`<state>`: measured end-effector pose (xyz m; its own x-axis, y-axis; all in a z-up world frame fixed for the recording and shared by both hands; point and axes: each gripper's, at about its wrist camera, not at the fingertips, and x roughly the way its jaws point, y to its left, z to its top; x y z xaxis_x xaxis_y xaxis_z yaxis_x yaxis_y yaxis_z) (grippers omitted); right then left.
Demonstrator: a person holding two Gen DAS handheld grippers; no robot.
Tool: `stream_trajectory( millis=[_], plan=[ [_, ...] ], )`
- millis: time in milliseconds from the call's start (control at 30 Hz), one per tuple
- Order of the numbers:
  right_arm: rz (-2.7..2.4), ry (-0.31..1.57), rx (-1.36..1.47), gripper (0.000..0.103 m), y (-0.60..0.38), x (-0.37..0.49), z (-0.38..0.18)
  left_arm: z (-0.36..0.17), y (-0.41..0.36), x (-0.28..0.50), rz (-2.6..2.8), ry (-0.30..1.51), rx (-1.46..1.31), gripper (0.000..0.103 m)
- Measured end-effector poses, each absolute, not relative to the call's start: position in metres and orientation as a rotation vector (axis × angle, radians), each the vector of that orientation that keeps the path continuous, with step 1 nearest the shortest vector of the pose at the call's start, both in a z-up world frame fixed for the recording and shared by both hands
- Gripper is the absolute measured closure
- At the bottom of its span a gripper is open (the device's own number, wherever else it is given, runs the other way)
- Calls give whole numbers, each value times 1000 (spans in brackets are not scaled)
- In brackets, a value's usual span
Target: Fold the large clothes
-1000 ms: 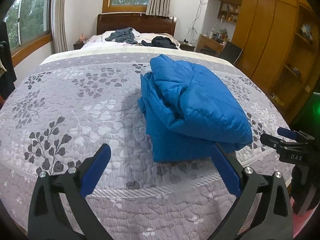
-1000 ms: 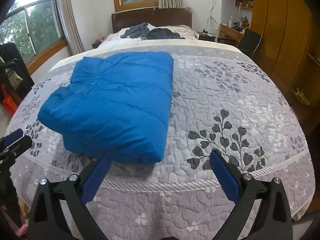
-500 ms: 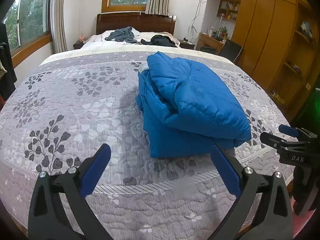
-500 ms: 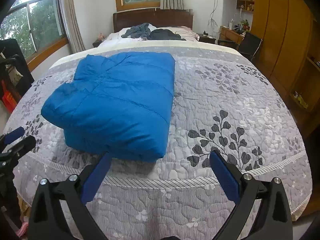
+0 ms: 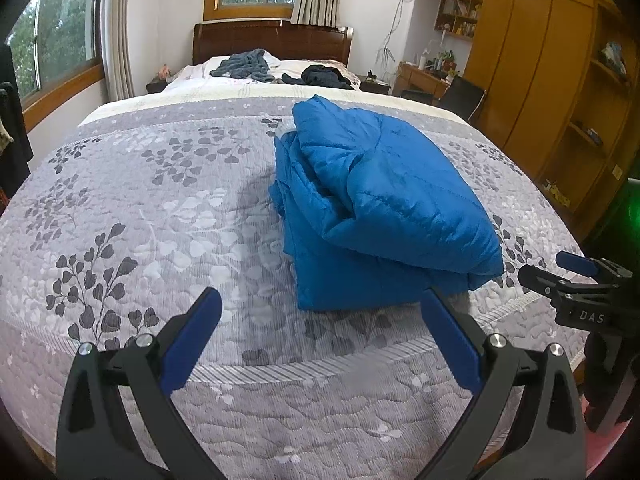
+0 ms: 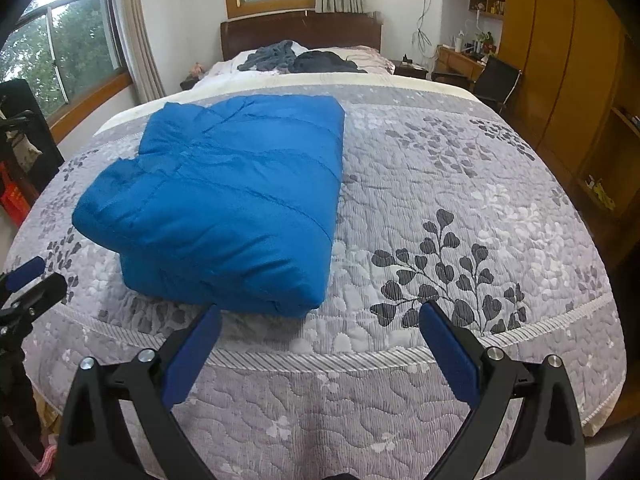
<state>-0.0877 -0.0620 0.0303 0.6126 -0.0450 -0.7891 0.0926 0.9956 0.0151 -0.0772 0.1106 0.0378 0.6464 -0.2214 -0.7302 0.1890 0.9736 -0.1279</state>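
Through the left wrist camera we see the blue padded jacket [image 5: 384, 208] folded into a thick bundle on the grey leaf-patterned bedspread [image 5: 152, 208], its long axis running from the foot of the bed toward the headboard [image 5: 272, 38], with the layered open edges facing left and the rounded fold to the right. Our left gripper [image 5: 320, 312] hangs above the near edge of the bed with its fingers spread wide, holding nothing, and the right gripper [image 5: 568, 270] shows at the far right, apart from the jacket. Through the right wrist camera we see the jacket [image 6: 236, 200] left of centre, lengthwise up the bed, and our right gripper [image 6: 320, 322] likewise spread and empty, its left finger [image 6: 192, 356] just short of the bundle's near edge.
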Motion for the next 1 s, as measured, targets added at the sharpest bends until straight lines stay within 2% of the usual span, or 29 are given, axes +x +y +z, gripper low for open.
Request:
stream_trajectory(
  millis=[1000],
  plan=[
    [-83,923,60,4,-65,-84,25,34,109,-74,-236,857,-38,4]
  ],
)
